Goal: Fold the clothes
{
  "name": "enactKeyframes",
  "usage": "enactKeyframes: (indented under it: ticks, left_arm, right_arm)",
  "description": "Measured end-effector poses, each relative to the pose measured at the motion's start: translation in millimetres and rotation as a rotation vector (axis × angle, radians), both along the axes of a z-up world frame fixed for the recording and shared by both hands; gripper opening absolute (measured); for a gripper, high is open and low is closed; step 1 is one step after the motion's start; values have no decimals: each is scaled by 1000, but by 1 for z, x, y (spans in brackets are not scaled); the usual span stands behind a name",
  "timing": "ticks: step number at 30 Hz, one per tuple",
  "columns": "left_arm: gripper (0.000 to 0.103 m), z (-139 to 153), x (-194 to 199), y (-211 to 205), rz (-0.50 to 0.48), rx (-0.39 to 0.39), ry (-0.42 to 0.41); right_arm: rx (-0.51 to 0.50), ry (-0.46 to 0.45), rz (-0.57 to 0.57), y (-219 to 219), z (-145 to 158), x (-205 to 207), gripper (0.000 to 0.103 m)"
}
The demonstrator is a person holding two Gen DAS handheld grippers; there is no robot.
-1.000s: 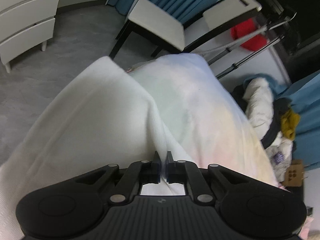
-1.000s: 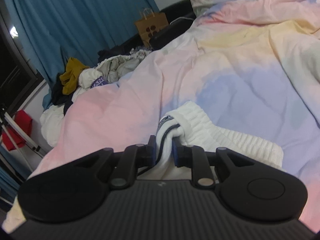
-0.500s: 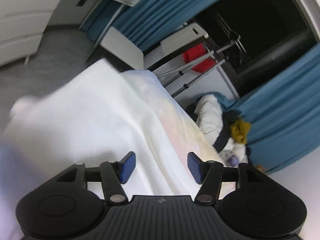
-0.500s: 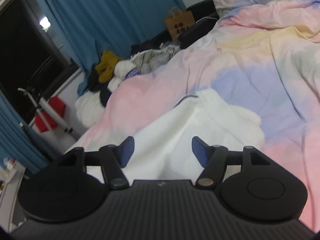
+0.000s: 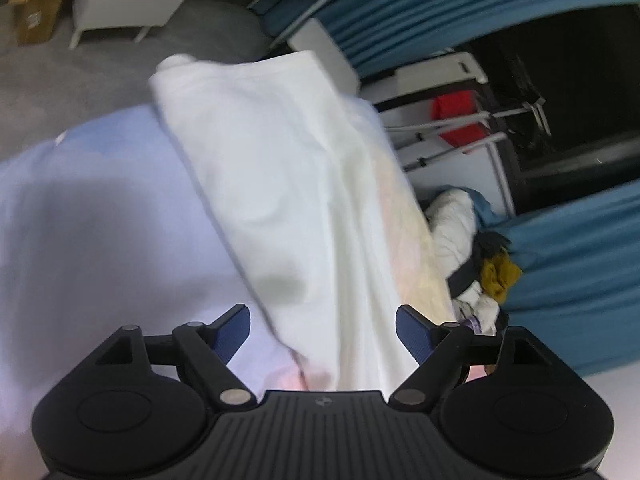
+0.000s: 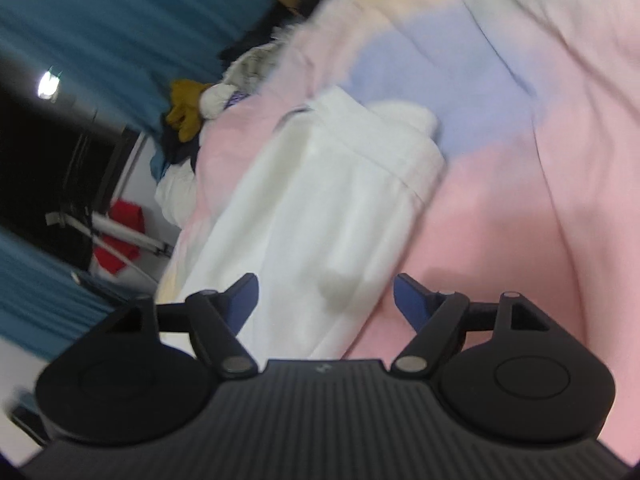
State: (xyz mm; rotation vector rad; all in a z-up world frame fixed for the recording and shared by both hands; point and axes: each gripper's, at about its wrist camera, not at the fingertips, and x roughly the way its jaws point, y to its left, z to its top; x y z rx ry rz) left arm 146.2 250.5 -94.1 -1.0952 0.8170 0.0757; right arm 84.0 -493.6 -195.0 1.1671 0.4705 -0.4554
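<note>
As both claws have just been opening with nothing between the pads, one fold seems finished. The left claw (image 5: 323, 332) stands spread above the white garment (image 5: 288, 184), which lies long on the pastel bedcover (image 5: 88, 216). The right claw (image 6: 325, 300) is spread too, over the ribbed end. Next, I think, comes a new grip for a cross fold. The clothes pile (image 5: 476, 256) beside the bed is apart; nothing blocks.

Right gripper (image 6: 325, 300) jaws just opened, pads clear of white garment (image 6: 320, 216) lying on pastel duvet (image 6: 520, 208).
</note>
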Motion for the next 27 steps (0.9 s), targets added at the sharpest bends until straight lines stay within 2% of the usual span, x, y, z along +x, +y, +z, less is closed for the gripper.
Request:
enactKeyframes:
  ticks: [4,7,10,13,18,20,22,23,24,25,27]
  left_arm:
    - [82,-26,19,7,41,-33,-2]
    - [82,-52,36,15,63,-85,-6]
    - [82,-77,53,20,91,-122,-7]
    - [82,-86,69,21,91,-146,-76]
    - [80,-97,101,15,52,-97,-167]
    - [75,-100,113,13,40,-69,-189]
    - [61,-102,121,13,62,-71,-190]
    - [47,-104,125,13,74,-72,-190]
    - [34,-106,130,14,61,-75,-186]
    - [30,-106,136,15,35,-56,-192]
    - [18,-101,138,16,23,-38,-205]
  right_arm:
    - [211,-58,-75,-14,-35,-4,82]
    - [316,-73,-103,-16,-59,3,82]
    - [319,-82,-96,-19,-65,19,83]
    - [261,-91,-71,-23,-65,36,83]
    - [208,-176,-103,-39,-69,51,82]
    - [177,-198,-121,-43,-69,56,74]
    - [139,-175,-131,-44,-67,60,56]
    - [121,-157,-134,-44,-66,62,50]
    - [112,-146,-141,-44,-66,63,37]
    - [103,-135,-147,-44,-66,64,25]
    - [82,-145,-153,-44,-63,65,18]
